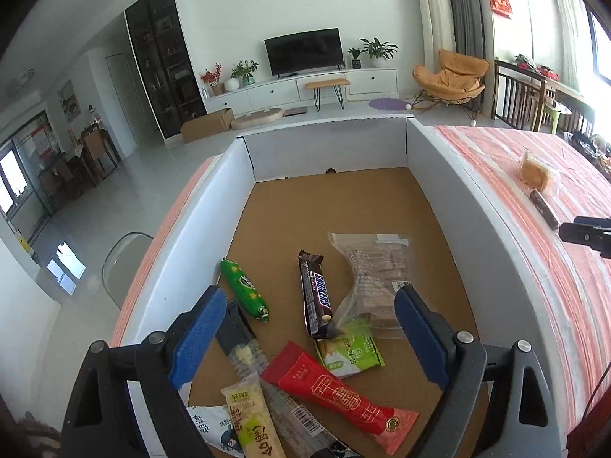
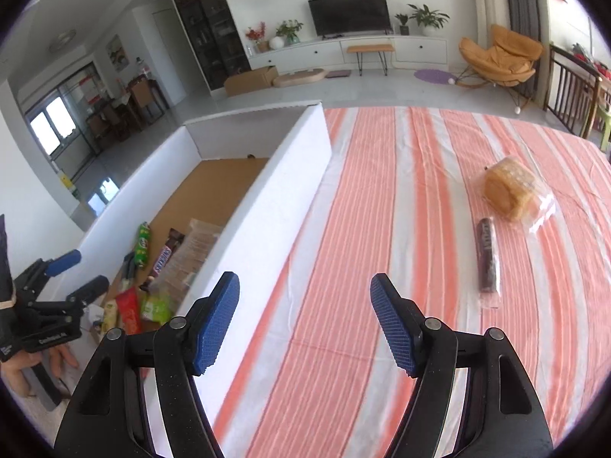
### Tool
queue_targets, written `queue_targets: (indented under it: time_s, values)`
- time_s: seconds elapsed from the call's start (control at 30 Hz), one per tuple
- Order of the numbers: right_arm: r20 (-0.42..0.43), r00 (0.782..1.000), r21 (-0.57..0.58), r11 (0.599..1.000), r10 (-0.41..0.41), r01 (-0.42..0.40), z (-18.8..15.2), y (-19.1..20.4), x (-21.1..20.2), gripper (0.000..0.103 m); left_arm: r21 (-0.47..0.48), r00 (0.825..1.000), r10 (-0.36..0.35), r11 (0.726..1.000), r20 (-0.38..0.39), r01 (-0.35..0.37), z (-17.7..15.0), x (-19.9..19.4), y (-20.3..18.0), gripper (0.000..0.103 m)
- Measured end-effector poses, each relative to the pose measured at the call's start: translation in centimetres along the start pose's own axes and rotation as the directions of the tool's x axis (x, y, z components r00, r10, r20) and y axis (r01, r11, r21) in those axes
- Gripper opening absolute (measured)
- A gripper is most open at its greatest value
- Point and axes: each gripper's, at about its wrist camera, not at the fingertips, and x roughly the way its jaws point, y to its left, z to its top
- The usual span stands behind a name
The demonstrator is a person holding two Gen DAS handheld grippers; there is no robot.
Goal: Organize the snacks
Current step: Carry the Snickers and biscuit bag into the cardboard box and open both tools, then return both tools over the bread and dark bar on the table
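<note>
Dark bar point(image 2: 488, 259) lengthwise on cloth, beyond open right claw point(image 2: 305, 322)

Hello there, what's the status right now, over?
Both hand-held grippers open, empty: left over the box, right over the striped cloth. Dark bar and cake packet outside. Path clear.
</note>
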Motion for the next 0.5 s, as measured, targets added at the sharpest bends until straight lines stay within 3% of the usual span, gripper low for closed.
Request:
queue_targets:
  time_s: [0.07, 0.13, 0.23, 0.37, 0.5]
  values:
    - [-0.011, 0.998, 0.038, 0.997, -0.063, 0.063, -1.8, -3.2, 0.1, 0.074, -0.058, 0.998, -0.047, 0.997, -0.034, 0.044, -0.3, 0.2, -0.1, 0.09]
    - [-0.007, 0.989, 0.074, 0.986, -0.148, 0.149, -3.4, -6.3, -0.3, 0.074, -0.083, 0.999, -0.051, 0.995, -0.018, 0.05, -0.2, -0.3, -0.3, 0.09]
    - [0.004, 0.95, 0.119, 0.943, -0.313, 0.31, -4.9, -11.1, -1.5, 0.074, -0.147, 0.999, -0.021, 0.989, 0.024, 0.024, 0.4, -1.4, 0.0, 0.09]
    - [-0.025, 0.886, 0.158, 0.874, -0.462, 0.46, -5.9, -16.4, -2.4, 0.074, -0.252, 0.986, -0.111, 0.957, 0.126, 0.14, 1.6, -4.5, -1.3, 0.095]
    - [-0.036, 0.852, 0.197, 0.832, -0.523, 0.519, -7.2, -19.1, -2.8, 0.074, -0.184, 0.954, -0.241, 0.944, 0.177, 0.273, 3.4, -7.6, -6.3, 0.098]
